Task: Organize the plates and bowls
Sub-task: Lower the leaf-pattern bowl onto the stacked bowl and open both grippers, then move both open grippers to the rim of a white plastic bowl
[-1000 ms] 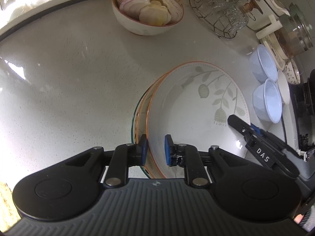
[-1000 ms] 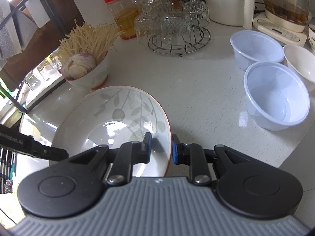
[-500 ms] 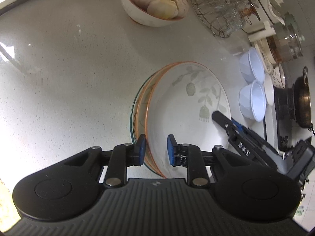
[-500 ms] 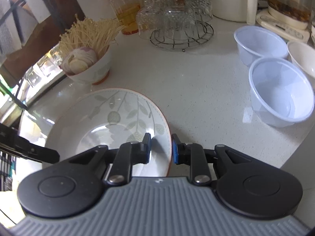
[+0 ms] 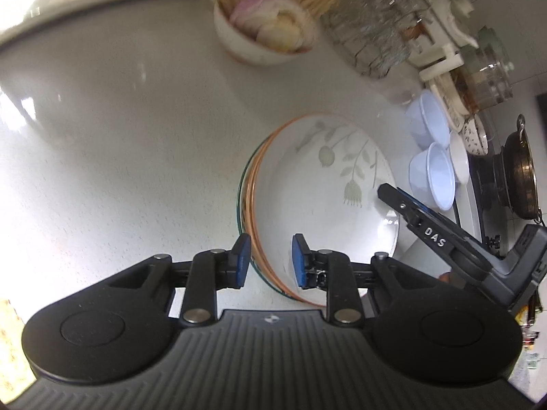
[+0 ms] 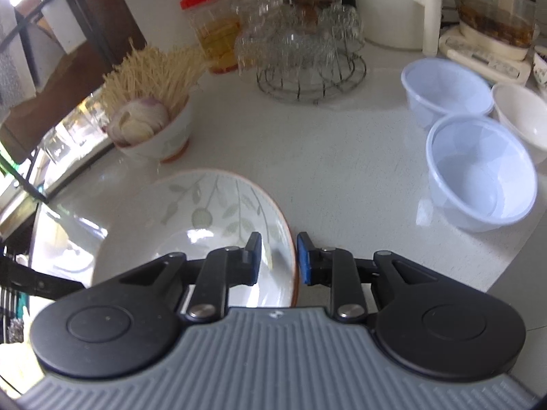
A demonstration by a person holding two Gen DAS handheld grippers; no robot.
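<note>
A stack of shallow white plates with leaf print and orange rims [image 5: 318,184] is on the white counter; the top plate also shows in the right wrist view [image 6: 191,225]. My left gripper [image 5: 270,259] straddles the near left rim of the stack, jaws apart with a gap to the rim. My right gripper [image 6: 278,256] straddles the top plate's right rim, jaws apart; it also shows in the left wrist view [image 5: 427,232]. Two pale blue plastic bowls [image 6: 478,174] [image 6: 444,92] and a white bowl [image 6: 523,116] stand to the right.
A bowl of onion and enoki mushrooms [image 6: 154,126] stands behind the plates. A wire rack of glass cups [image 6: 307,54], a red-lidded jar [image 6: 213,30], a white cooker [image 6: 393,7] and a glass kettle [image 6: 495,10] line the back. A dark pot [image 5: 519,177] is on the stove.
Both grippers have opened slightly around the plate rims. The left camera has shifted, and the plate stack now appears lower on the counter.
</note>
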